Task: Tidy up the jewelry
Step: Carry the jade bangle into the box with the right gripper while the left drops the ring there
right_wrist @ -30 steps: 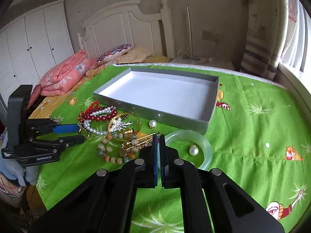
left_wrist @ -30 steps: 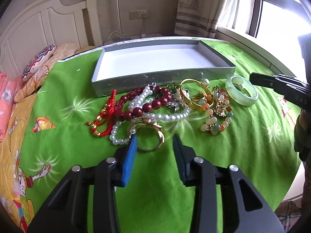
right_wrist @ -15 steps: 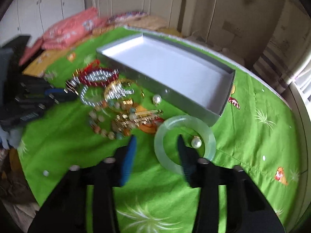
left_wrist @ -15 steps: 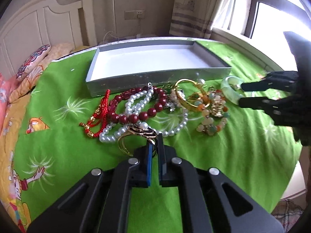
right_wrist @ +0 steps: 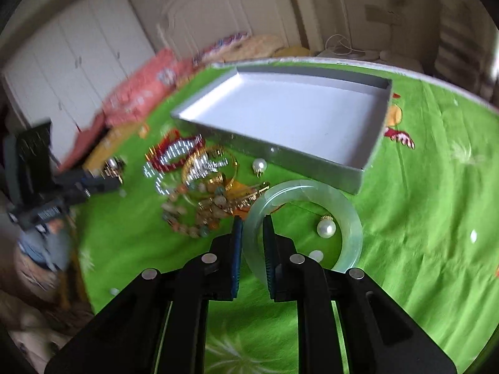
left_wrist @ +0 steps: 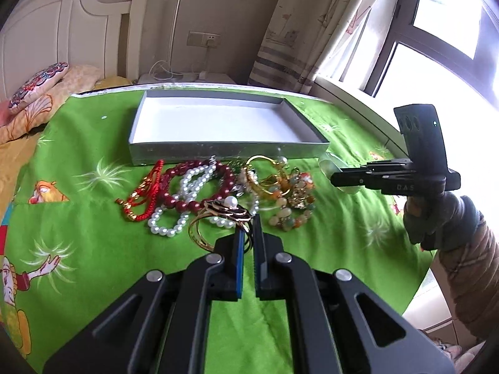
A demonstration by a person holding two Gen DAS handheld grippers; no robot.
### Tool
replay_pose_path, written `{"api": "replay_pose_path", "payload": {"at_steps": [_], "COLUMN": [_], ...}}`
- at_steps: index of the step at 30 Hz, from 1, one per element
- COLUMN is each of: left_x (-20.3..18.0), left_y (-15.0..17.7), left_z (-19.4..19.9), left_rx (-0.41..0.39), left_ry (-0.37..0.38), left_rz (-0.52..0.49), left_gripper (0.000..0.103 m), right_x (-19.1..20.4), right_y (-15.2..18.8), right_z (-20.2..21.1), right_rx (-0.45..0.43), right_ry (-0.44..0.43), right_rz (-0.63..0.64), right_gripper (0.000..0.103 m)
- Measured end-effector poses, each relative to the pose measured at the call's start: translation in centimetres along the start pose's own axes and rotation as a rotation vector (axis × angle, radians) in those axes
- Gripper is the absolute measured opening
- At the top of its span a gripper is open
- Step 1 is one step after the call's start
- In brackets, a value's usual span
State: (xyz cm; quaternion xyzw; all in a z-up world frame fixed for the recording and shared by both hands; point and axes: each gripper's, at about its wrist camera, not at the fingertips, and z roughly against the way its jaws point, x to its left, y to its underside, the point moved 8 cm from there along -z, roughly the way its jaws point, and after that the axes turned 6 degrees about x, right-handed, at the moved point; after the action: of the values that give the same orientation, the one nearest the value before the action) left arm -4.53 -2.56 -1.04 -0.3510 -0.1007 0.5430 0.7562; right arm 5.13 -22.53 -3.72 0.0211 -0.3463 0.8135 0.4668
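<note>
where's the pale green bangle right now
In the right wrist view the pale green bangle lies on the green cloth just in front of the grey tray, its near rim between the right gripper's jaws.

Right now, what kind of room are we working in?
Most likely a bedroom: a white headboard and pillow sit behind the green cartoon bedsheet under the jewelry, a curtained window to one side, and white wardrobe doors.

Daylight floods in from the window (left_wrist: 436, 31) on the right, blown out to white glare. The left wrist view is crisp, straight lines bowing at its dark rim. The right wrist view smears: beads (right_wrist: 177, 152) streak at left, the far wardrobe (right_wrist: 78, 62) blurs.
</note>
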Motion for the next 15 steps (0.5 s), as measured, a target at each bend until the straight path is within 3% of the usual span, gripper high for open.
{"api": "replay_pose_path", "payload": {"at_steps": [6, 15], "left_x": [-1.2, -1.3], "left_y": [0.1, -0.7], "left_z": [-0.3, -0.7], "left_rx": [0.007, 0.005], "left_ry": [0.026, 0.012], "left_rz": [-0.001, -0.001], "left_gripper": [0.004, 0.004], "right_x": [-1.5, -2.4], "right_y": [-0.2, -0.8], "right_z": [2.5, 4.6], "right_rx": [-0.133, -0.209], "right_ry": [-0.135, -0.098], "right_rz": [-0.143, -0.170], "right_gripper": [0.014, 0.014]}}
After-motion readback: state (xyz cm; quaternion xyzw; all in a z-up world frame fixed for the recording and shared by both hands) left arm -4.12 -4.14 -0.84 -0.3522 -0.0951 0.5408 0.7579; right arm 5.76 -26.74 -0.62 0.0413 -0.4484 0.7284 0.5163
